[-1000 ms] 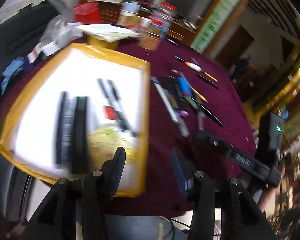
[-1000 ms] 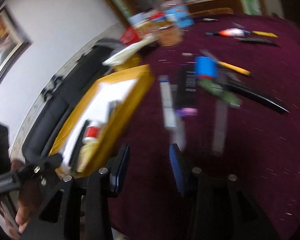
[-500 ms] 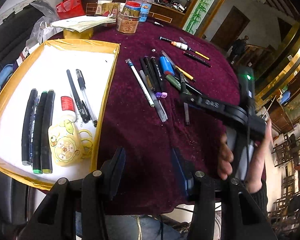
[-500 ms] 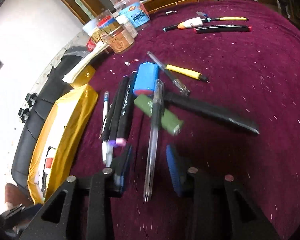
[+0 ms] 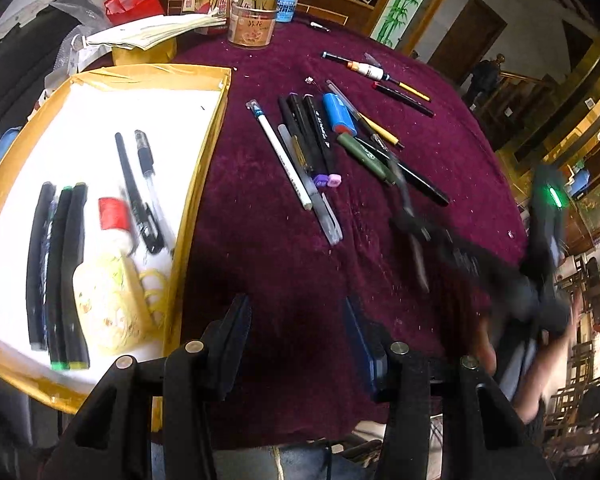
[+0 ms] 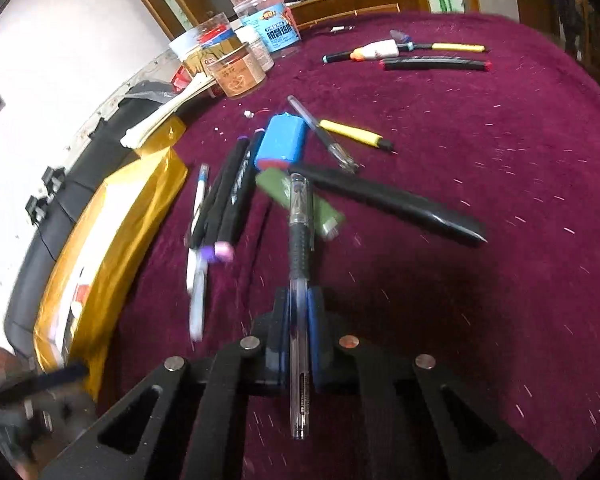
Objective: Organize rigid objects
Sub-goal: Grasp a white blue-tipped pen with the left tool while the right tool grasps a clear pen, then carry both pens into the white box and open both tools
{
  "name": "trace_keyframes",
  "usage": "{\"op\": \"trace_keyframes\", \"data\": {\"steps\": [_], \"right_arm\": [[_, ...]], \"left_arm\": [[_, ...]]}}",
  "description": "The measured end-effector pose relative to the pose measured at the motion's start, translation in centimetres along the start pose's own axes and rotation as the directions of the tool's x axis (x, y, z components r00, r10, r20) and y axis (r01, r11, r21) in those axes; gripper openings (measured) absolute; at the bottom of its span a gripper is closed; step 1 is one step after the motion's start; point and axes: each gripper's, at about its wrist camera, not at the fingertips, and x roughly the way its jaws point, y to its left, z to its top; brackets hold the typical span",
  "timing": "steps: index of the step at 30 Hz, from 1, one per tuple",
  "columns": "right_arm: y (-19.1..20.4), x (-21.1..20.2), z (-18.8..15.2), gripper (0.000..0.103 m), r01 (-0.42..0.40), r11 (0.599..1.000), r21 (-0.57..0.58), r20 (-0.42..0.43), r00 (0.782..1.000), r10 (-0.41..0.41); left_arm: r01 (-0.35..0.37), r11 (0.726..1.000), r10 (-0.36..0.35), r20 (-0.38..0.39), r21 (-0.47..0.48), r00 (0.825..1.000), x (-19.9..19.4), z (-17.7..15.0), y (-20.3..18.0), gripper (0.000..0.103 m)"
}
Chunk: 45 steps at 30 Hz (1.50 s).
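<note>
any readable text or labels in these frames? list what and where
None reads cleanly.
Amber round tin: red characters, too small to read.
Blue-labelled clear plastic jar: print blurred.
Black marker pen: white lettering, illegible.
Clear gel pen in right gripper: barrel print too small.

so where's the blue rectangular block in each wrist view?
Left wrist: blue block upper centre, on the maroon cloth among the loose pens, right of the yellow tray.
Right wrist: blue block centre-left, beyond the clear pen clamped in the right gripper.
Shared landmark: green marker just beside the block.
</note>
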Motion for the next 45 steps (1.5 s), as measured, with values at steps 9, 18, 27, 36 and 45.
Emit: {"op": "trace_keyframes", "data": {"steps": [9, 18, 27, 36, 45], "right_arm": [[1.5, -0.1, -1.8, 0.008, 0.139, 0.984, -0.112, 0.047, 0.990, -0.135], [2.0, -0.1, -1.9, 0.008, 0.133, 0.981, -0.143, 0.044, 0.991, -0.128], [2.1, -0.1, -2.0, 0.008, 0.129, 0.981, -0.147, 0.045, 0.991, -0.124], [2.1, -0.1, -2.0, 0.008, 0.132, 0.980, -0.150, 0.045, 0.991, -0.127], [2.0, -0.1, -2.0, 0.008, 0.125, 0.981, -0.147, 0.042, 0.992, -0.120]], "left_arm": [[-0.053, 0.999, 0.053, -0.030, -0.005, 0.998, 4.0, 7.1, -0.4, 0.038], [-0.105, 0.993, 0.098, -0.121, -0.047, 0.988, 8.9, 12.6, 0.6, 0.019], [-0.145, 0.988, 0.133, -0.173, -0.055, 0.976, 11.3, 13.7, 0.4, 0.013], [-0.223, 0.971, 0.233, -0.124, 0.085, 0.965, 10.5, 11.4, -0.8, 0.011], [-0.032, 0.998, 0.041, -0.185, 0.048, 0.982, 6.3, 5.4, -0.2, 0.007]]}}
